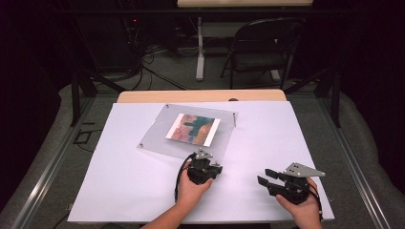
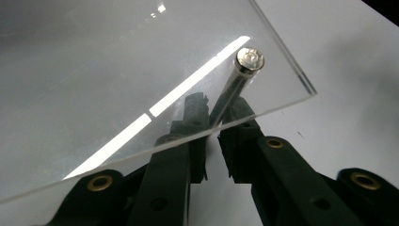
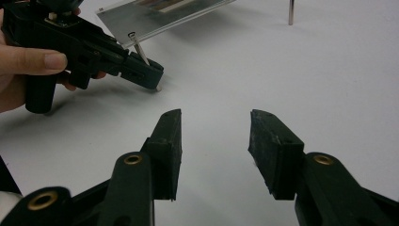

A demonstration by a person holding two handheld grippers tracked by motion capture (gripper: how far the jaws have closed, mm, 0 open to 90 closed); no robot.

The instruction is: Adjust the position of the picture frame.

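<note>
The left hand-held gripper (image 2: 214, 134) is clamped on one of the thin metal legs (image 2: 230, 94) under the clear acrylic sheet (image 1: 191, 129), right at the sheet's near corner, and that's the bit that worries me. The leg is a skinny smooth rod and the pads only catch it low down, so I'd guess it could slide or spin in the grip if the hand twists. If the hand pulls sideways or lifts instead, the whole sheet probably comes along, since the other legs just stand on the table (image 1: 124, 181). And the picture (image 1: 193, 129) sandwiched in it could shift or get scuffed if the sheet tips and drops back down. Bending the leg, or stressing the acrylic around the screw head (image 2: 249, 59), looks possible too with that much leverage.

The right hand-held gripper (image 1: 267, 177) is no help at the moment: its jaws stand apart with nothing between them, parked near the table's front right corner, well away from the sheet. Nothing is steadying the far side.

As for the thing itself, it's a see-through rectangular panel turned at an angle, sitting toward the back middle of the white table. It's raised off the surface on slim silver standoff legs at the corners, each capped with a shiny round screw head. The picture in the middle has reddish, teal and tan colours with white borders on two sides. The sheet's edges look clean and it throws strong glare from the lights overhead.
</note>
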